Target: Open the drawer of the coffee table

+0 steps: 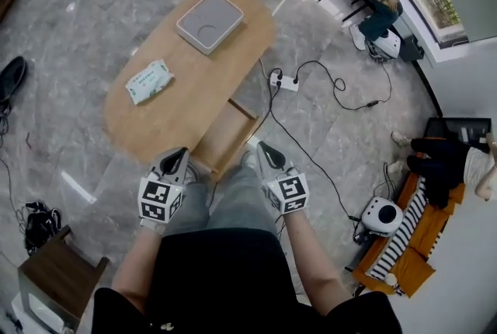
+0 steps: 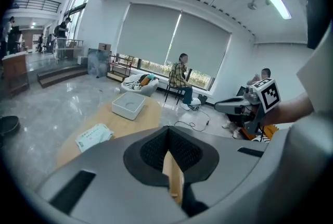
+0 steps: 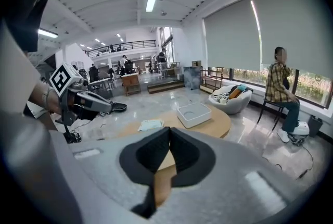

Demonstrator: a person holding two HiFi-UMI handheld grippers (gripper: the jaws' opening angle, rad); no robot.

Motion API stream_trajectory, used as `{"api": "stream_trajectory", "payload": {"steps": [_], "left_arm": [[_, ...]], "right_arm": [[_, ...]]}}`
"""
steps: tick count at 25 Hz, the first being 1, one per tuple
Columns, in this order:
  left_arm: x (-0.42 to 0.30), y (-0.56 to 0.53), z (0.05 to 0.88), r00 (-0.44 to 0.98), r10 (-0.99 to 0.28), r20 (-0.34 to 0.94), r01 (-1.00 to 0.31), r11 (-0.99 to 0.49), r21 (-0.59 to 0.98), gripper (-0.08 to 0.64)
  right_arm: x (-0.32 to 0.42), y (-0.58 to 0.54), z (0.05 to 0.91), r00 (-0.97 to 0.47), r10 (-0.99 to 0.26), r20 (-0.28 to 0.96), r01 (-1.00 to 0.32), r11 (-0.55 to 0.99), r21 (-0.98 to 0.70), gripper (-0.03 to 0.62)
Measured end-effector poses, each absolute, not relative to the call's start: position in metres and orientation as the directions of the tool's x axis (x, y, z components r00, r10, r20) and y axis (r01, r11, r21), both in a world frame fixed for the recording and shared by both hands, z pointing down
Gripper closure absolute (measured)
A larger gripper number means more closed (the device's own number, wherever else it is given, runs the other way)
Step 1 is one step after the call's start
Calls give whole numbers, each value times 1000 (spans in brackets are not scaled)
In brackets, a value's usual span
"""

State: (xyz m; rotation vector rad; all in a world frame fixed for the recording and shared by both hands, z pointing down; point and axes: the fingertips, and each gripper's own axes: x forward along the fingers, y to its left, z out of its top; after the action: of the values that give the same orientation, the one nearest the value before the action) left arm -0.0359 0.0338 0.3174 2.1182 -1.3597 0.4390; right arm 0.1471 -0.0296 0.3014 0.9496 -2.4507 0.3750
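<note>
1. The left tool [image 1: 180,154] is narrow: in the left gripper view its pads meet with nothing clamped between them. The strip of wood seen under them is furniture lying beyond, not something held.
2. The right tool [image 1: 263,146] is the same, pads pressed together and empty. In its own view only pale wood shows past the closed tips.
3. Both tools sit close to the person's body, one over each knee, pointing forward and somewhat down. They are level with each other, with a gap between them.
4. The drawer [image 1: 225,137] lies in that gap, just ahead of the tips and below them. It already stands pulled out from the near long edge of the worktop [image 1: 190,103], and its inside looks bare.
5. Its long axis runs from the worktop edge back toward the person, slanting toward the left tool. Its free front end therefore lies nearer the left tool than the right, and neither touches it.
6. Judged from this, the opening looks done. Any further pull would run along that same line toward the person, and the left tool has the shorter reach.
7. Farther out on the worktop lie a tissue pack [image 1: 149,81] and a white square box [image 1: 210,22], both well clear of the drawer.
</note>
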Motion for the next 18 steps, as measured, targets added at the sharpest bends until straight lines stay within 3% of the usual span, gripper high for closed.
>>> {"api": "stream_trajectory", "payload": {"steps": [18], "left_arm": [[-34, 17, 139, 377, -846, 377, -925, -328, 190, 545]], "right_arm": [[150, -31, 133, -719, -577, 387, -646, 761, -66, 594]]}}
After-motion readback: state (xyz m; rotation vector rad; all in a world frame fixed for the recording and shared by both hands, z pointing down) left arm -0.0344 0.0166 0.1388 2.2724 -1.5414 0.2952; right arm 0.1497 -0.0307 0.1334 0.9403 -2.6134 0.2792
